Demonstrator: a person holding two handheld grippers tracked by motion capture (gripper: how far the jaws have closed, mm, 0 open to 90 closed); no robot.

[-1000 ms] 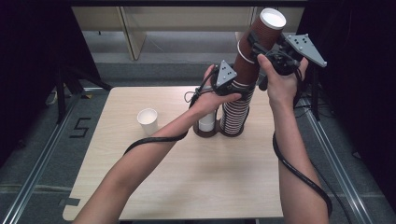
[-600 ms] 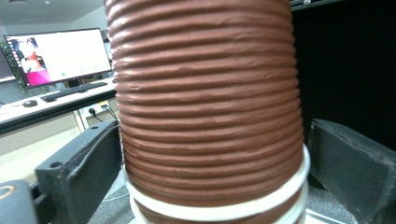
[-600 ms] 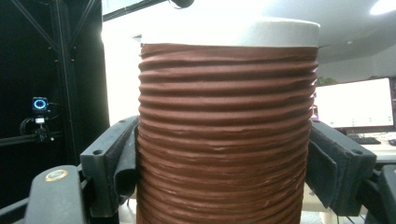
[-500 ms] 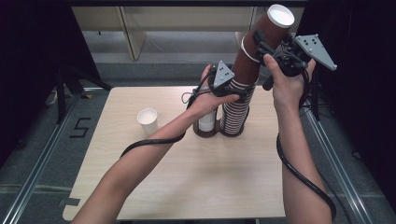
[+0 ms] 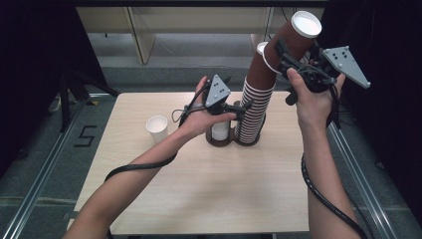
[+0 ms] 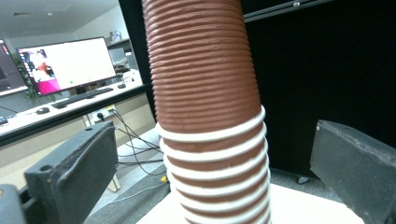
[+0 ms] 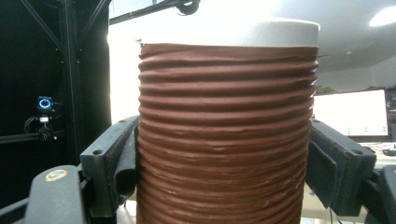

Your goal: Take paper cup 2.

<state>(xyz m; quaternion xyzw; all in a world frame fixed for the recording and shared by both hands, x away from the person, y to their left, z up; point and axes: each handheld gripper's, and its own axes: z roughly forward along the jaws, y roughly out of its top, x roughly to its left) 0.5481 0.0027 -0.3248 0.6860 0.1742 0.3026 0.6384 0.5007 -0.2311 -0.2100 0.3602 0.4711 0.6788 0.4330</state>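
A tall stack of brown ribbed paper cups [image 5: 253, 112] stands in a dark holder [image 5: 234, 142] on the wooden table [image 5: 199, 199]. The stack's top section [image 5: 288, 42] leans to the right, and my right gripper [image 5: 284, 59] is shut on it; in the right gripper view both pads press the ribbed cup [image 7: 224, 130]. My left gripper [image 5: 242, 105] is level beside the lower stack [image 6: 210, 93]. Its jaws have just been opening, and they stand wide on either side of the stack without touching it. A white cup [image 5: 219, 130] sits in the holder's other slot.
A single white cup [image 5: 157, 128] stands upright on the table's left part. Shelving [image 5: 149, 30] stands beyond the far edge. Dark curtains hang at both sides. Each gripper's cable trails along its forearm.
The right hand has carried the stack's top section up and to the right, tilting it more. The left gripper has slid left along the table, and its jaws have let go of the lower stack.
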